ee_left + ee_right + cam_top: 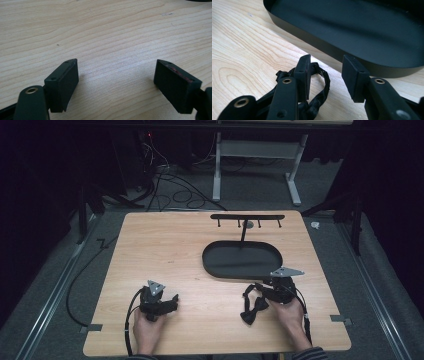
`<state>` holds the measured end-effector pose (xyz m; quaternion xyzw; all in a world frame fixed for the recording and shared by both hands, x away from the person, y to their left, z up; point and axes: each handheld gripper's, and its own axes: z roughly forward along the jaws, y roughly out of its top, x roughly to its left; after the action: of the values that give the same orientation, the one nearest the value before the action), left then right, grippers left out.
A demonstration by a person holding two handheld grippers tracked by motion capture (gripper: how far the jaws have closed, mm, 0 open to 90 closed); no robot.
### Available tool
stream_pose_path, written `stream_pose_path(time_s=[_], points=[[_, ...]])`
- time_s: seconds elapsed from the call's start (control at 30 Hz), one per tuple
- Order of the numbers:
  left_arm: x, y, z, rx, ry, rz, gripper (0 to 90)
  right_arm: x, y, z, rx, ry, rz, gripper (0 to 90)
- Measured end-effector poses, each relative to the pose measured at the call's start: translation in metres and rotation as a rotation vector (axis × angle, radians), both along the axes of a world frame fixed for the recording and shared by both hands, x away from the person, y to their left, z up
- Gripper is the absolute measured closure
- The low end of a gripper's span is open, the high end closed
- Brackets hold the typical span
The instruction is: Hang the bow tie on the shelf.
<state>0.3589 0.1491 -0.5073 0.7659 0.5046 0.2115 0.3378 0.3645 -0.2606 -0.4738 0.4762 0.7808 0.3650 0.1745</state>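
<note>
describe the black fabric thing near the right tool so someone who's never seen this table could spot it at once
On the wooden table, find the black oval tray with the hook stand. Just in front of it, by the right tool, lies a black bow tie with its strap looped. It is the one soft, crumpled item; everything near it is rigid.

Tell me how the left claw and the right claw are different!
The left claw has bare table between its wide-open jaws; the right claw has a black bow tie by its jaws. The right claw sits near the black tray; the left claw sits farther away. Both are black and open.
</note>
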Motion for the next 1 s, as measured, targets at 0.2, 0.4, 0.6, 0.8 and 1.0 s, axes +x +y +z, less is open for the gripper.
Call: stream_pose_path(time_s=[0.2, 0.4, 0.6, 0.8, 1.0], points=[[0.0, 0.0, 0.0, 0.0, 0.0, 0.0, 20.3, 0.006, 0.003, -0.007, -0.014, 0.029, 0.01, 65.2], [0.0, 0.0, 0.0, 0.0, 0.0, 0.0, 20.3, 0.009, -0.001, -0.011, 0.006, 0.052, 0.014, 74.8], [0.0, 0.0, 0.0, -0.001, -0.001, 0.0, 20.3, 0.008, -0.004, -0.016, 0.02, 0.066, 0.021, 81.9], [0.0, 0.0, 0.0, -0.001, -0.001, 0.0, 20.3, 0.007, -0.007, -0.02, 0.028, 0.079, 0.019, 86.6], [0.0, 0.0, 0.0, -0.002, -0.001, 0.0, 20.3, 0.006, -0.005, -0.02, 0.021, 0.075, 0.029, 88.1]])
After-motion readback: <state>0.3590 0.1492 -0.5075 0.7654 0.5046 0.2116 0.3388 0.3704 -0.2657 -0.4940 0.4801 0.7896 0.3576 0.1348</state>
